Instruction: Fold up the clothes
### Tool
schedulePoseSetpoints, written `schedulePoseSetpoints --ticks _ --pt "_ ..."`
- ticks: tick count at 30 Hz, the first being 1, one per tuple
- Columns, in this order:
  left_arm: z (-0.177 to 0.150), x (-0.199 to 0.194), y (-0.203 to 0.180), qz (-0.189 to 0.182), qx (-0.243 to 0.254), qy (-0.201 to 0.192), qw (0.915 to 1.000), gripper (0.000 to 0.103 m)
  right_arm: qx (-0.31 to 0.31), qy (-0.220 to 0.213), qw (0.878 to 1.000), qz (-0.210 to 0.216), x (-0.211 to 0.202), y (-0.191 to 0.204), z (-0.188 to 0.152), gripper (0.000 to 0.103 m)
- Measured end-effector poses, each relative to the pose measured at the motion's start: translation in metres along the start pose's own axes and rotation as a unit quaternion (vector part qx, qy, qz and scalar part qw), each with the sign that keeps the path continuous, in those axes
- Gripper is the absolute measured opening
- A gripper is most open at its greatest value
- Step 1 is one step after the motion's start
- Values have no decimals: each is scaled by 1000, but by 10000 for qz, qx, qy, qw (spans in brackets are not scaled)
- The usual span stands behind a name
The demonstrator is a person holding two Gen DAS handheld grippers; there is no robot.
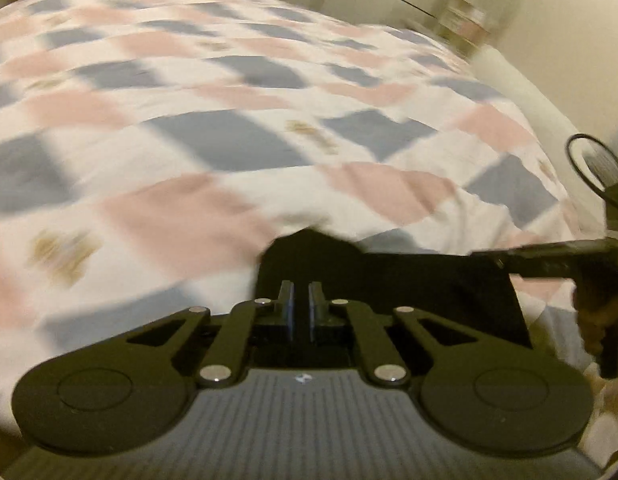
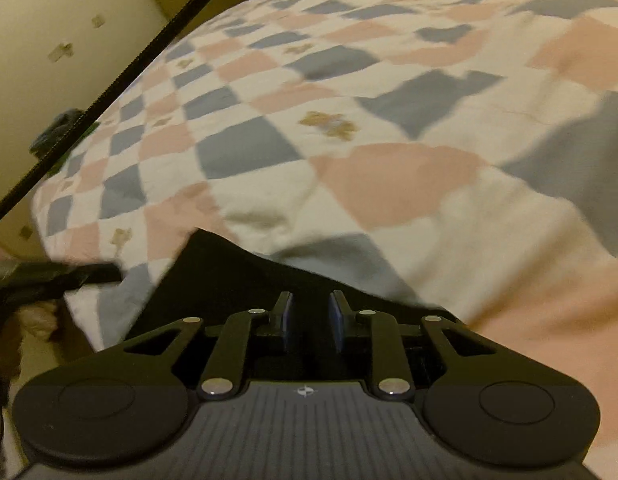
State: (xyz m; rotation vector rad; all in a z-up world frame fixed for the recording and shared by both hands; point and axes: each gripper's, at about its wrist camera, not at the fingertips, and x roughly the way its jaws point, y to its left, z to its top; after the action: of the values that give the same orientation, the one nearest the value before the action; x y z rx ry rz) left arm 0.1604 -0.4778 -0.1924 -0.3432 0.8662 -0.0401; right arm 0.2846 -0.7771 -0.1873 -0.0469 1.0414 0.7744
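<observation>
Here, one black cloth [image 1: 429,292] is seen at the bed's [image 1: 229,120] near edge, spread under both claws. The left claw [image 1: 301,312] is nearly shut, fingers over the cloth; a grip cannot be told. The right claw [image 2: 311,320] is partly open, nothing held, cloth [image 2: 213,280] just beyond it.

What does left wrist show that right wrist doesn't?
Left wrist only: the left gripper, jaws nearly together over the black garment, with the right gripper seen from the side and a blurred striped object by the wall. Right wrist only: its own fingers with a wider gap, the left gripper at the frame's left edge, a black cable. Both: the garment and checkered bedspread.
</observation>
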Motion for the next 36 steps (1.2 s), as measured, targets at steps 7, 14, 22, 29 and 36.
schedulePoseSetpoints --ticks 7,14,22,29,36 --pt "9 81 20 -377 101 543 9978 3 -368 -247 9977 -505 15 -26 -48 20" --pt "15 91 24 -411 218 614 9970 3 33 -494 9977 -466 17 -38 -51 19" --pt "-2 0 2 -287 684 272 9969 2 493 -944 9915 -753 -51 8 -65 33" --pt "-53 21 -10 -56 1277 953 9872 4 351 -234 9874 -1528 -29 34 -121 32" --pt "-50 -11 -16 -141 1228 872 9885 6 696 -691 9789 -1792 -65 61 -124 34"
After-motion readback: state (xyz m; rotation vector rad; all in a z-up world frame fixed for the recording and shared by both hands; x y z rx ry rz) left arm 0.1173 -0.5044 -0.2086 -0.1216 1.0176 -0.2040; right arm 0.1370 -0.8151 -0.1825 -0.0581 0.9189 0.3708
